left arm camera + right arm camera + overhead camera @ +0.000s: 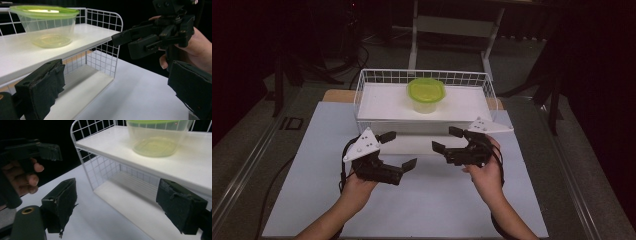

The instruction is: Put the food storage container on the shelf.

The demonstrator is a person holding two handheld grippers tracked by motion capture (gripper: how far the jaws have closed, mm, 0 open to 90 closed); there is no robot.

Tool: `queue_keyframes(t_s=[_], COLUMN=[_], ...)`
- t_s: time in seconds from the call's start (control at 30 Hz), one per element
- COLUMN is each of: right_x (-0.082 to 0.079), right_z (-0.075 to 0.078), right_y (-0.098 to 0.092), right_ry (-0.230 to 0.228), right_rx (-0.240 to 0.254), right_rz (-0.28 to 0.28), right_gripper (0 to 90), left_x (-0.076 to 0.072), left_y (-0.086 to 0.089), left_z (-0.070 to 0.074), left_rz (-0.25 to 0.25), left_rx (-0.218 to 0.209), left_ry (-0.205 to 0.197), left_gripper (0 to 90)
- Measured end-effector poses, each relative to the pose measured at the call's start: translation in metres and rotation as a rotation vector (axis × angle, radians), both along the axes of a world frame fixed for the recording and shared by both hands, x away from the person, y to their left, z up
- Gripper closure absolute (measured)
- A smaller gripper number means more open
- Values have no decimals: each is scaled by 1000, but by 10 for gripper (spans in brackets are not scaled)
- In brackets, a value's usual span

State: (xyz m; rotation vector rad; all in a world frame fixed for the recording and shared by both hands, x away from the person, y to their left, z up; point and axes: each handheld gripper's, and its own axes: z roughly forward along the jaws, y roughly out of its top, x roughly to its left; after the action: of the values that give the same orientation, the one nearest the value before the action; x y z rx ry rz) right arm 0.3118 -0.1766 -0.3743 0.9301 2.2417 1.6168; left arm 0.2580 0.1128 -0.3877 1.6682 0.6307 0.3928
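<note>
A clear plastic container with a green lid stands on the white top shelf of a wire rack. In the left gripper view the container is at the upper left. In the right gripper view the container is at the top. My left gripper hovers over the mat in front of the rack, open, with nothing between its jaws. My right gripper faces it from the right, also open and holding nothing. Both point inward at the rack's lower opening, each a short way from it.
The rack has a white lower shelf under the top board, open at the front. It stands on a pale mat on the table. Behind the table are a white stand's legs and dark floor with cables.
</note>
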Motion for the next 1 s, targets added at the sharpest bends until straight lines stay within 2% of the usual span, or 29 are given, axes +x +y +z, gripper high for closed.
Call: queue_keyframes(t_s=[0.13,0.47,0.57,0.63,0.7,0.83,1.0], right_x=[-4,-17,-22,-24,-26,-31,-37], right_z=[-7,-29,-37,-42,-46,-53,-66], right_y=[-4,-19,-24,-28,-32,-39,-47], right_ry=[2,17,26,38,59,56,74], right_rx=[-11,-1,-7,-7,10,3,-8], right_rz=[-3,1,-4,-7,-5,-9,-6], right_gripper=[168,168,168,169,168,168,168], left_x=[-3,-13,-15,-16,-17,-20,-24], left_y=[2,5,6,5,6,7,9], left_z=[-5,-24,-33,-39,-43,-50,-61], left_rz=[-7,-24,-30,-32,-37,-35,-29], left_rx=[2,3,-1,20,13,6,29], left_ry=[8,30,54,68,80,81,74], left_gripper=[15,15,15,15,15,15,15])
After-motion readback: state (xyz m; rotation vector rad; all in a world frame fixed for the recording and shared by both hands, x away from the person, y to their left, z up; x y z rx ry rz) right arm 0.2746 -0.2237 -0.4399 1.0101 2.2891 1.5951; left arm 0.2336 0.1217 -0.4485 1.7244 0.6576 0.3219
